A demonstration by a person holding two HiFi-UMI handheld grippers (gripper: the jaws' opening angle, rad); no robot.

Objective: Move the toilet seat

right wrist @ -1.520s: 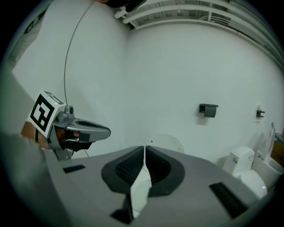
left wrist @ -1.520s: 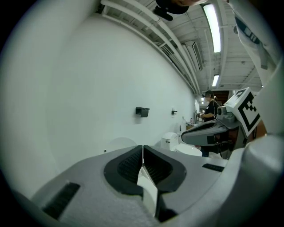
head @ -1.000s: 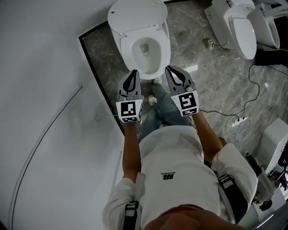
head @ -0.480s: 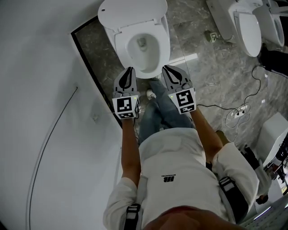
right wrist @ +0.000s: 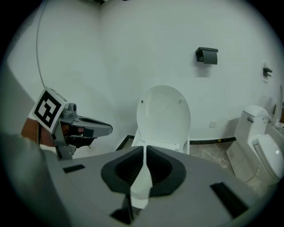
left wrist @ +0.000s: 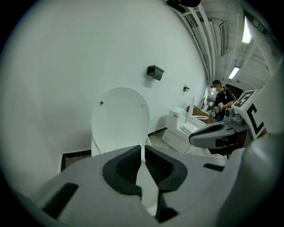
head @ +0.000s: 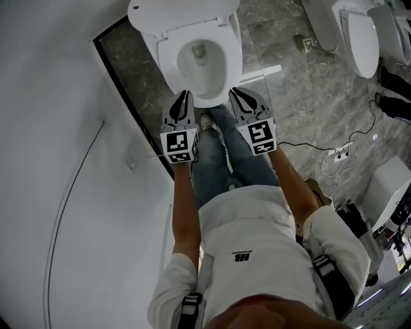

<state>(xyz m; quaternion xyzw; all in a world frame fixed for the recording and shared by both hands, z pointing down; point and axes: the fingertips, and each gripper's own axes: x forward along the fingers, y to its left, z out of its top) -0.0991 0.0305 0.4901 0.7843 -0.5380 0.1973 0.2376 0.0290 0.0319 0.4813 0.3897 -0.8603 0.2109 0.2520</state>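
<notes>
Subject: a white toilet against the white wall [head: 64, 128], on a grey marble floor [head: 302, 96].

Toilet seat [head: 233, 64]: appears to lie flat on the bowl as a broad ring round the open basin. The lid [head: 183, 16] stands raised behind it, upright against the wall; both gripper views show its oval underside [right wrist: 163, 115] straight ahead.

Left gripper [head: 184, 96]: held low before the front left of the bowl, pointing forward and downward. Jaws pressed together, with nothing between them, as confirmed in its own view [left wrist: 143, 148]. No contact with the toilet is visible.

Right gripper [head: 239, 96]: level with the left and near it, before the front right of the bowl. Jaws likewise closed on nothing [right wrist: 144, 150]. No contact is visible.

Operator: stands directly before the bowl in a white shirt [head: 257, 244] and blue jeans [head: 225, 160].

Surroundings: a black fixture [right wrist: 207, 55] is mounted on the wall above and right of the lid. Further toilets [head: 359, 38] stand to the right. A power strip [head: 340, 154] with cables lies on the floor.
</notes>
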